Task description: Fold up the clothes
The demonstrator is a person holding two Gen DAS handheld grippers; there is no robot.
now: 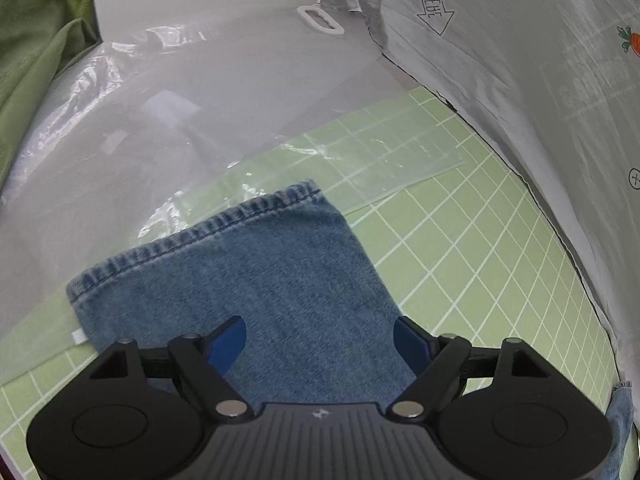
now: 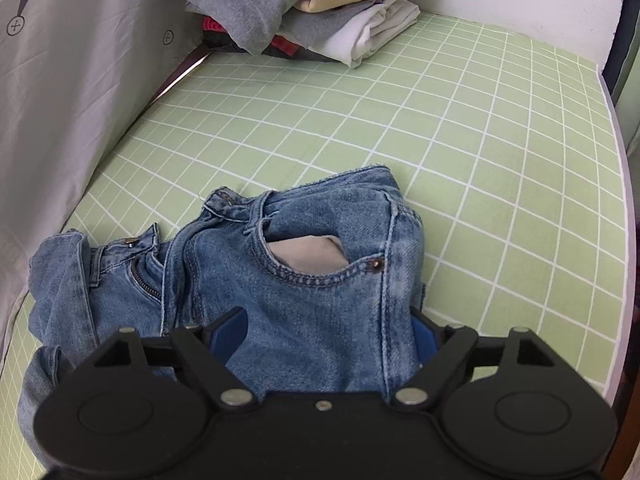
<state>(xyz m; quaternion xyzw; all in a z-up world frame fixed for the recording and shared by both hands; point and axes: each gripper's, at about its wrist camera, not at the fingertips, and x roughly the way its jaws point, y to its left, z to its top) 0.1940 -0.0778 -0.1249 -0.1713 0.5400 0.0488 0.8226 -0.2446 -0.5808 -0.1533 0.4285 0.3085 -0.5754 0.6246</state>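
A pair of blue jeans lies on the green grid mat. In the left wrist view the hem end of a leg (image 1: pixel 240 272) lies flat, its stitched cuff on clear plastic sheeting. My left gripper (image 1: pixel 320 338) is open, its blue pads (image 1: pixel 230 340) spread either side of the leg, just above it. In the right wrist view the waist end (image 2: pixel 304 264) shows the front pocket, fly zipper and button, with the waistband rumpled at left. My right gripper (image 2: pixel 328 330) is open, its jaws straddling the denim below the pocket.
A stack of folded clothes (image 2: pixel 296 4) sits at the mat's far corner. A grey printed fabric wall (image 1: pixel 520 80) runs along the mat's side. Clear plastic sheeting (image 1: pixel 180 120) with a white handle covers the left part. Green cloth (image 1: pixel 32 52) hangs at far left. The mat's edge (image 2: pixel 616 184) is at right.
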